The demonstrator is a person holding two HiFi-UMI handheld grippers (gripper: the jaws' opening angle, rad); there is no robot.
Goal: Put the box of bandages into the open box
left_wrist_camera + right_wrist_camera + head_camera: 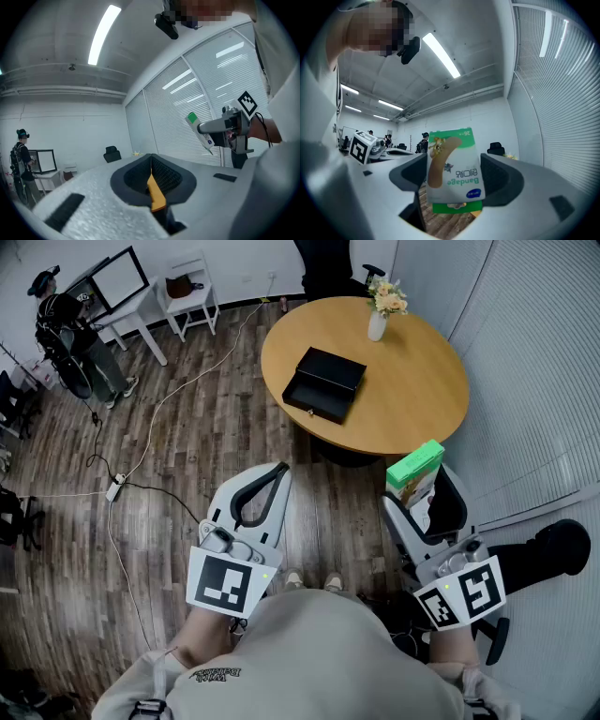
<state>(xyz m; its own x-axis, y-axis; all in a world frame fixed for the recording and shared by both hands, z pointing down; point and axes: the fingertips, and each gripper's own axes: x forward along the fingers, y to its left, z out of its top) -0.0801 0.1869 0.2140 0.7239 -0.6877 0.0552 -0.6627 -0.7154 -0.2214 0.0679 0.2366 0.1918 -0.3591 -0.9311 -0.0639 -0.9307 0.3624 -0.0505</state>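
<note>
Green-and-white card, printed with a tan plaster strip and the word "Bandage": the box of bandages [454, 168] sits clamped in the right gripper [419, 491], whose jaws are spread wide against its sides, at five o'clock from the open black box [324, 383] on the round table [422, 390]. The left gripper [274, 472] is closed and empty.

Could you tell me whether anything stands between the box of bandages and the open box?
Nothing visible does. The right hand-held gripper holds the box of bandages near the table's edge; only bare tabletop lies before the open box. The flower vase stands beyond.
</note>
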